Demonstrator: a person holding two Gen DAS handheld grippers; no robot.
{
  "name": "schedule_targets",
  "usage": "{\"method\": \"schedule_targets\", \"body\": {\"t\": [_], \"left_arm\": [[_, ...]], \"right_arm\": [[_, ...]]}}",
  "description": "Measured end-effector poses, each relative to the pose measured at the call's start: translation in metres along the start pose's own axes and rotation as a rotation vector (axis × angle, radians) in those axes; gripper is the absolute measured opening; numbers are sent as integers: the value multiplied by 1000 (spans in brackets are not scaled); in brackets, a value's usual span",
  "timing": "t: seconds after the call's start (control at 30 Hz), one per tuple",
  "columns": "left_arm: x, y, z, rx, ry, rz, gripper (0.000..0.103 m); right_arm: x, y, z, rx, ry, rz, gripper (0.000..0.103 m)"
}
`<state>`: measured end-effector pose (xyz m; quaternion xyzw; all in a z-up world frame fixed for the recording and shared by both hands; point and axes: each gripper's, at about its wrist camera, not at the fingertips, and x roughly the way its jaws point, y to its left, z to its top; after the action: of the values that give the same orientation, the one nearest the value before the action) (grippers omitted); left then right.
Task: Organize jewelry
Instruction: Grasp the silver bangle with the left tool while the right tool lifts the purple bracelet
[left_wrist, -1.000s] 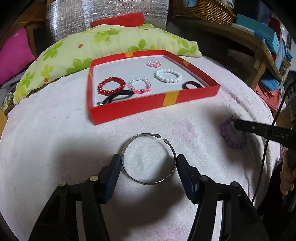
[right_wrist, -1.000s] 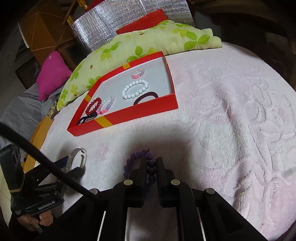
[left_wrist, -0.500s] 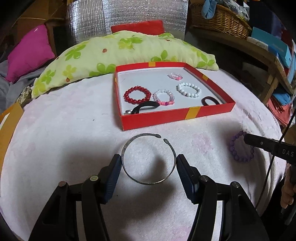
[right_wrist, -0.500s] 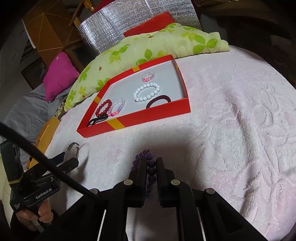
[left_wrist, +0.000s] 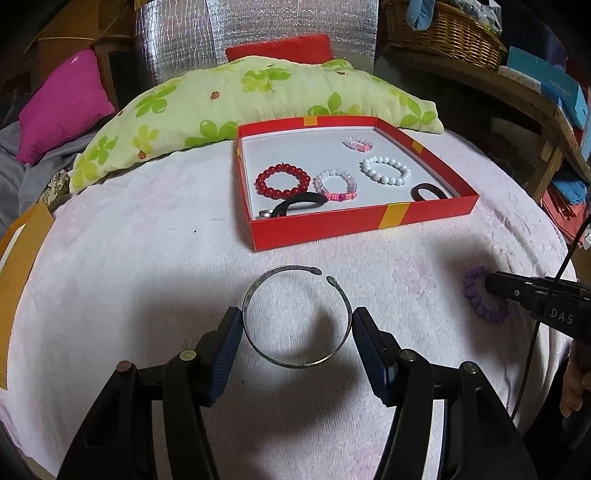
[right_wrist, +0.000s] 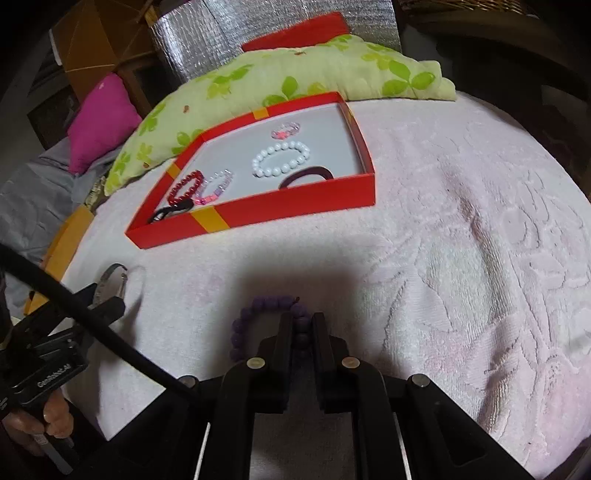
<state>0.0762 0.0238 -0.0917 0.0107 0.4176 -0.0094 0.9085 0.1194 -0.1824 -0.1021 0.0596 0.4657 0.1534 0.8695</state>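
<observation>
Both grippers are rising off the pink towel-covered bed. Left gripper (left_wrist: 297, 328) fingers are gripping the open silver metal bangle (left_wrist: 296, 316); right gripper (right_wrist: 302, 328) fingers are pinching the purple beaded bracelet (right_wrist: 258, 314), short of the red cardboard tray (right_wrist: 295, 210)

Low in my left view I see a thin open silver metal bangle (left_wrist: 297, 317) with a dull, faintly mottled sheen, framed by ribbed matt blue pads (left_wrist: 226, 350) on black plastic arms, all over a fluffy pale pink embossed cloth cover (left_wrist: 147, 258). At centre sits a smooth red card box (left_wrist: 364, 223) holding a glossy red bead bracelet (left_wrist: 282, 181) and a shiny white bead bracelet (left_wrist: 386, 170). In my right view's lower middle, the purple bead bracelet (right_wrist: 258, 317) looks matt, and crinkled silver foil sheeting (right_wrist: 280, 29) fills the top.
</observation>
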Motion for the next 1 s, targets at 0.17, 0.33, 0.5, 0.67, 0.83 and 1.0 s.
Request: {"method": "schedule_targets", "body": {"t": [0.17, 0.33, 0.5, 0.67, 0.83, 1.0], "left_arm": [[1, 0, -1, 1, 6, 6, 63], [3, -1, -1, 2, 12, 13, 63], [6, -1, -3, 0, 26, 15, 63], [14, -1, -6, 0, 59, 8, 63], [21, -3, -9, 7, 74, 10, 63], [24, -3, -9, 7, 71, 13, 63]], "right_arm": [[3, 3, 0, -29, 0, -19, 13], [3, 12, -3, -89, -9, -51, 11], [3, 18, -6, -128, -25, -81, 11], [4, 15, -4, -106, -15, -67, 11], [4, 15, -4, -102, -15, -66, 11], [5, 10, -4, -65, -12, -45, 11]]}}
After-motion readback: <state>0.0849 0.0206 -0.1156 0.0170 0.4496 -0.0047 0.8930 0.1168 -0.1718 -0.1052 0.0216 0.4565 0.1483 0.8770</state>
